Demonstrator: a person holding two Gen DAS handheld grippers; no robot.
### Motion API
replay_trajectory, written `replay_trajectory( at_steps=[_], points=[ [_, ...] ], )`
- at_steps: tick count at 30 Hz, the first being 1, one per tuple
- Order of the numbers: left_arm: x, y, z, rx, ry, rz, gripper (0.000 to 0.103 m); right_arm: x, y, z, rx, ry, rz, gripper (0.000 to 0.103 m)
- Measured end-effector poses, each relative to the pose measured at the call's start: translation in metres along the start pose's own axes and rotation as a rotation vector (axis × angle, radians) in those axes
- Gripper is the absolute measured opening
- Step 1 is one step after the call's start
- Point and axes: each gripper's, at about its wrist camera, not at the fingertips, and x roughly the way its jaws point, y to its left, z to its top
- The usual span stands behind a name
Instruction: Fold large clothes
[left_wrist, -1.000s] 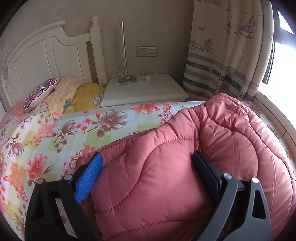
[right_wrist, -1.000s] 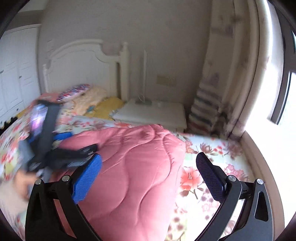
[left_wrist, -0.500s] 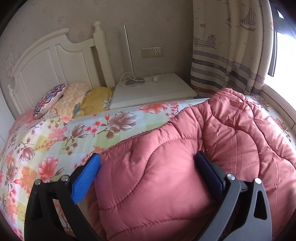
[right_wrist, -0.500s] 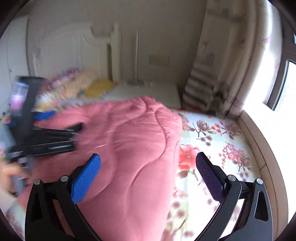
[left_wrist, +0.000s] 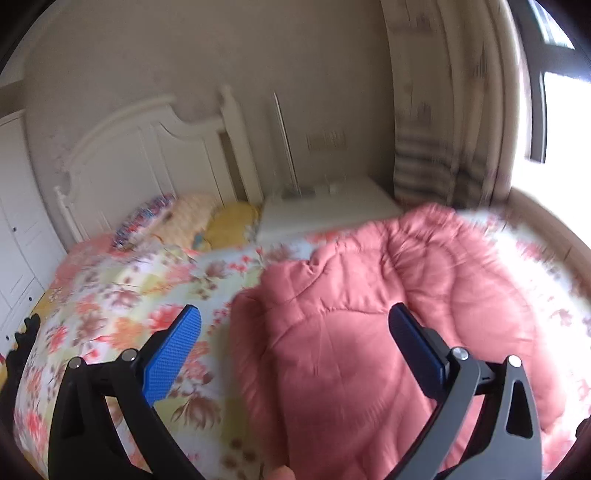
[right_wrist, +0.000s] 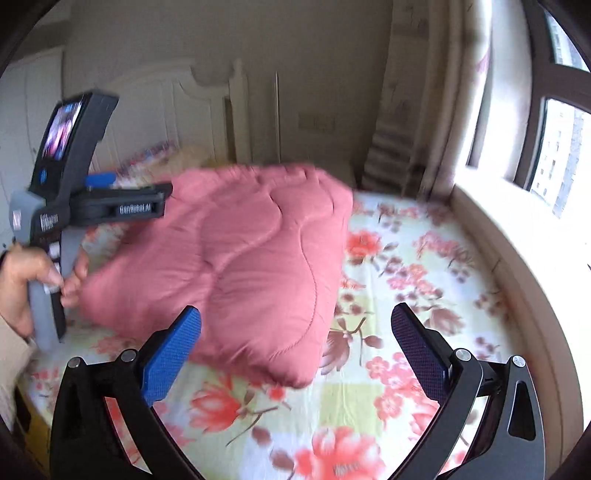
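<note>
A pink quilted padded coat (left_wrist: 388, 317) lies folded into a thick bundle on the floral bed sheet (left_wrist: 110, 314). My left gripper (left_wrist: 295, 343) is open and empty, raised above the bundle's left edge. In the right wrist view the bundle (right_wrist: 240, 258) lies on the sheet (right_wrist: 406, 277) ahead. My right gripper (right_wrist: 295, 343) is open and empty, just above the bundle's near corner. The left gripper (right_wrist: 110, 192) shows there at the bundle's far left side, held by a hand.
White headboard (left_wrist: 147, 158) and pillows (left_wrist: 184, 221) at the bed's head. A white bedside table (left_wrist: 325, 210) and a striped curtain (left_wrist: 436, 147) stand behind. A curved window ledge (right_wrist: 517, 258) bounds the bed on the right.
Both grippers have pulled back and up from the coat. The left gripper, which straddled the bundle, is now clear of it. The bundle rests on the bed.
</note>
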Motion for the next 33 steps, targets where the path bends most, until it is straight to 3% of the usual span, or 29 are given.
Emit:
replay_trajectory(
  at_steps=[6,10,12,19,24,33],
  points=[
    [-0.137,0.011,-0.006,-0.091,-0.206,-0.098,0.101,-0.085,0.0,-0.006,0.009,-0.203,0.07,0.098],
    [-0.194,0.015,-0.018,-0.099,-0.256,-0.171,0.101,-0.125,0.009,-0.014,-0.012,-0.286,0.073,0.099],
    [-0.208,0.018,-0.03,-0.101,-0.259,-0.168,0.101,-0.128,0.011,-0.017,-0.011,-0.278,0.06,0.099],
    [-0.199,0.014,-0.083,-0.107,-0.16,-0.086,0.101,-0.112,0.019,-0.035,0.011,-0.203,0.047,0.099],
    [-0.182,0.015,-0.108,-0.108,-0.09,-0.094,0.101,-0.11,0.03,-0.044,-0.01,-0.208,0.04,0.099],
    [-0.179,0.019,-0.121,-0.107,-0.081,-0.09,0.101,-0.112,0.038,-0.047,-0.021,-0.195,0.052,0.099]
  ],
)
